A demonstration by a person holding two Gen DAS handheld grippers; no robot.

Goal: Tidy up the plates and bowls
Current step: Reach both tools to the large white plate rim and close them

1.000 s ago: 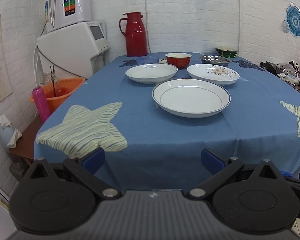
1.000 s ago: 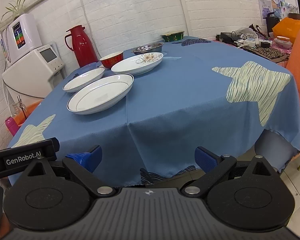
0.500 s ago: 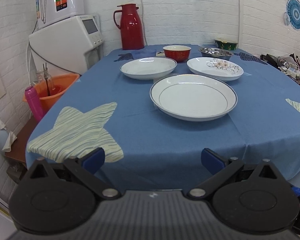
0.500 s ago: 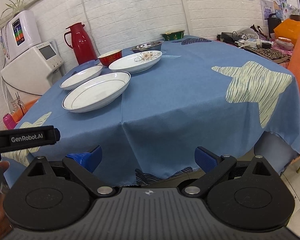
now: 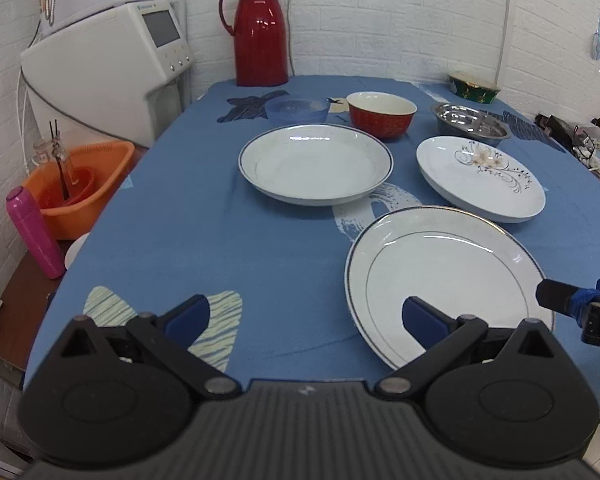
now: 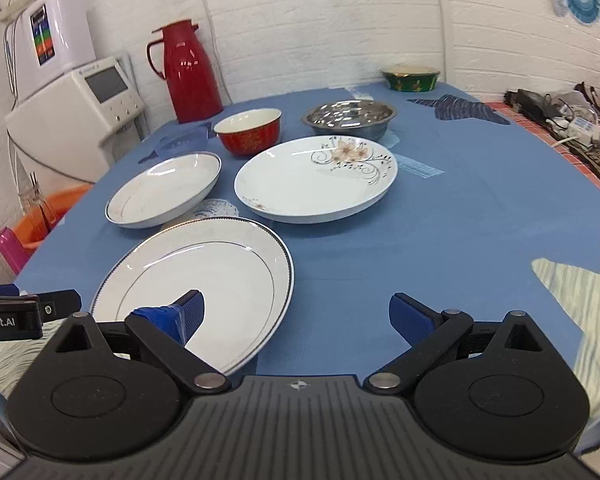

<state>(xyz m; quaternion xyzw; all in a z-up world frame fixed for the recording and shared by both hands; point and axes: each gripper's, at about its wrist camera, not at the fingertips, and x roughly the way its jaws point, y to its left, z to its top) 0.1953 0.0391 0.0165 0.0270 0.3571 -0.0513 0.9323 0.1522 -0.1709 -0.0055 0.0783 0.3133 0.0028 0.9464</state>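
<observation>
Blue-clothed surface (image 6: 440, 220), dishes unstacked — both grippers' fingers apart, empty, hovering at nearest rimmed plate (image 6: 204, 280). Next: probably grip its rim, stack it.

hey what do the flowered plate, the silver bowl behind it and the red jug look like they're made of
Flowered plate: probably glazed ceramic or porcelain, glossy white with a printed floral motif, though melamine can't be excluded.
Silver bowl: looks like stainless steel, mirror-bright with broken reflections inside.
Red jug: a glossy hard shell with sharp window highlights; painted metal or plastic, the look leaves it open.
</observation>
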